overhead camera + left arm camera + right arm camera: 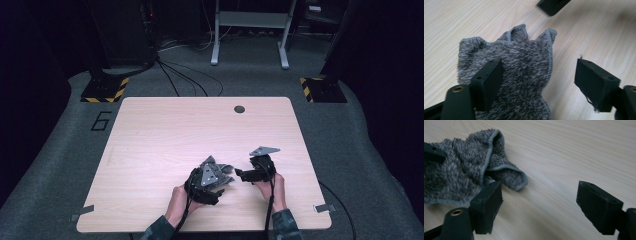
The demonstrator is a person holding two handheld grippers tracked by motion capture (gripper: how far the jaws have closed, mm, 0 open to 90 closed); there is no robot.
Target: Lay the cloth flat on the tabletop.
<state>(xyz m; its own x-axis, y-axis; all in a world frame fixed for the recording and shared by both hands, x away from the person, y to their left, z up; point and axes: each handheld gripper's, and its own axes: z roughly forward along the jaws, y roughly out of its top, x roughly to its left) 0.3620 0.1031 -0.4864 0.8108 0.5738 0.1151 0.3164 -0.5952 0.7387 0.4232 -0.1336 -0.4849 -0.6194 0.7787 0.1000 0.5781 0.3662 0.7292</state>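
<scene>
In the high view, a crumpled grey cloth (222,172) is seen on the near part of the wooden table (165,130), half hidden under the left gripper (216,186), while the right gripper (241,174) is held just beside the cloth's right edge, pointing towards it. From here the cloth could be dragged or bunched further instead of being picked up, if only loose pile is caught by the tips; it is also judged that the two grippers, being so close together, could be knocked against one another over the cloth. In the left gripper view, the grey cloth (524,75) is seen lying heaped between the jaws: the left-hand jaw is pressed against or resting on the pile, while the right-hand jaw stands well clear over bare wood, so the jaws are set fairly wide and nothing is clamped. A black tip of the other gripper (551,5) is seen at the top edge. In the right gripper view, the cloth (466,167) is seen to the left, its folded hemmed corner reaching just beside the left-hand jaw; whether it is touched cannot be told. The jaws are held wide apart with only bare table between them, and nothing is gripped.
</scene>
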